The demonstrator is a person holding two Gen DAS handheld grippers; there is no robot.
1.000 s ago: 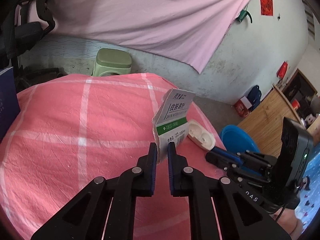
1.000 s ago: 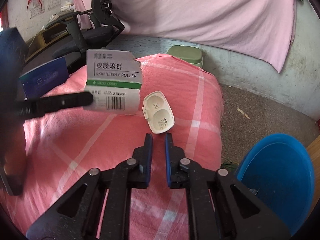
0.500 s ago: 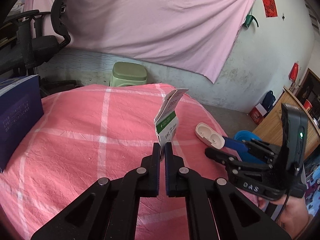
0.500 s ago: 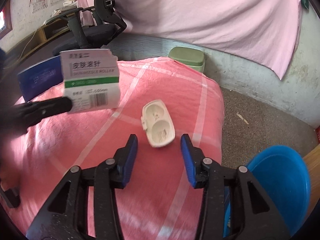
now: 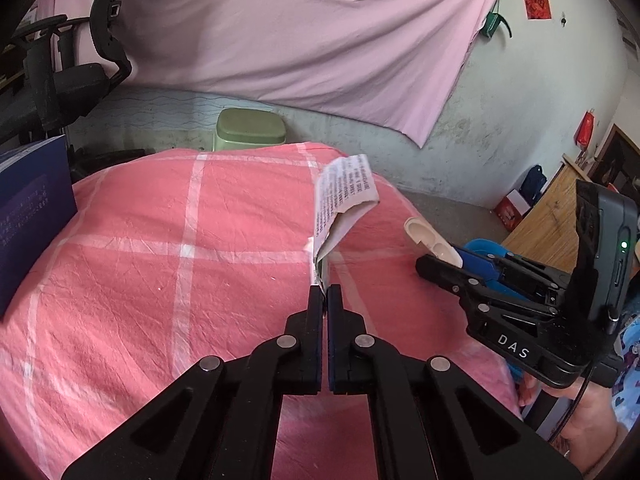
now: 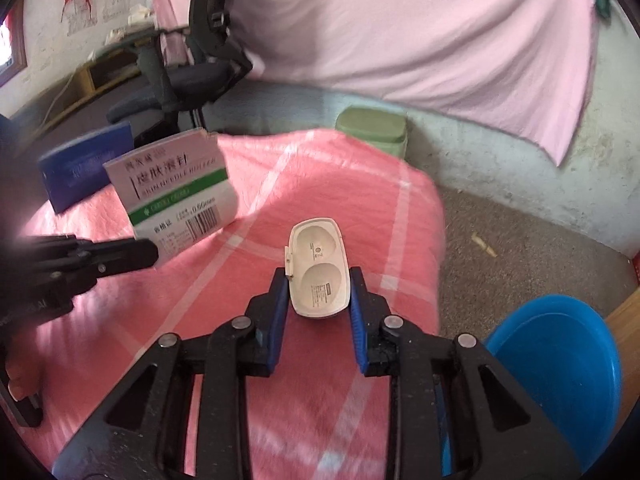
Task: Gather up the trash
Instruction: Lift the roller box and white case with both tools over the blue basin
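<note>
My left gripper (image 5: 325, 292) is shut on the lower edge of a torn white-and-green carton (image 5: 344, 208), held upright above the pink checked cloth (image 5: 160, 280). The right wrist view has the same carton (image 6: 176, 192) at the left, in the black left gripper (image 6: 120, 256). A white plastic case (image 6: 316, 240) lies open on the cloth. My right gripper (image 6: 318, 276) straddles its near end with its jaws closing, and both blue pads touch its sides. Seen from the left wrist, the right gripper (image 5: 444, 258) and the case (image 5: 420, 230) are at the right.
A blue basin (image 6: 560, 360) stands on the floor right of the cloth's edge. A dark blue book (image 5: 28, 208) stands at the left. Behind are a green stool (image 5: 250, 130), a black office chair (image 6: 192, 72) and a pink hanging sheet (image 5: 280, 40). A hand (image 5: 580, 432) holds the right gripper.
The right jaws spread wide, moved forward around the white case and have narrowed onto it. The left gripper carried the carton a little and turned it, so it now shows edge-on.
</note>
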